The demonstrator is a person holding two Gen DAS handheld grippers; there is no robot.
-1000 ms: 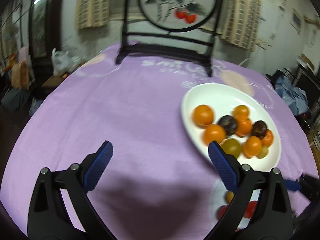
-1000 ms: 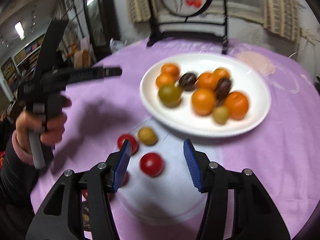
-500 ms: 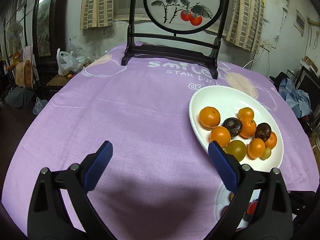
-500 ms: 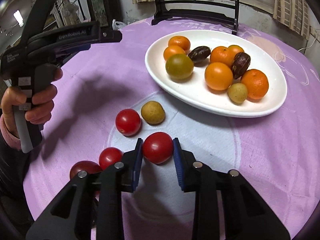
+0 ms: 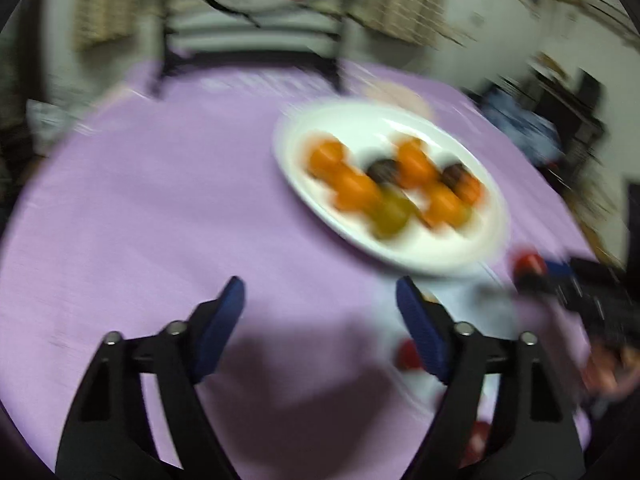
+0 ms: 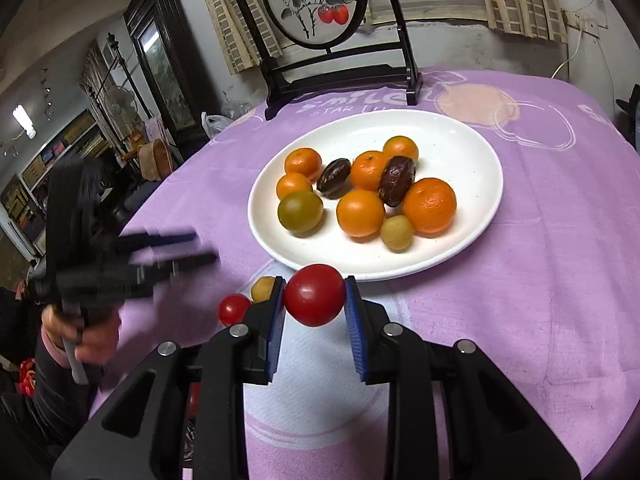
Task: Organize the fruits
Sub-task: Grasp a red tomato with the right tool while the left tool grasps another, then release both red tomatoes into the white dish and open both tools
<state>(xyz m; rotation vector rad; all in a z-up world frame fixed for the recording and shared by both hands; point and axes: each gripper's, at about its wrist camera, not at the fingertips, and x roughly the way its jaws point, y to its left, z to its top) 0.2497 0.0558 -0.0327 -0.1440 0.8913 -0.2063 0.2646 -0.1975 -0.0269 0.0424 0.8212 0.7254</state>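
Red tomato [image 6: 314, 294] sits squeezed tight in my right gripper [image 6: 314, 312], just in front of the white plate [image 6: 472, 148] full of oranges [image 6: 429, 205]. My left gripper [image 5: 320, 312] is closing on nothing, over the purple cloth [image 5: 160, 200]. A yellow fruit [image 6: 262, 288] and another small tomato [image 6: 234, 309] lie just beside.

Dim indoor light, left view motion-blurred

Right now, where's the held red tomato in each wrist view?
Left wrist: red tomato far right, blurred, in the right gripper, beside the white plate.
Right wrist: bottom centre, clamped in the pads, just below the plate rim.
Shared landmark: that plate of oranges.
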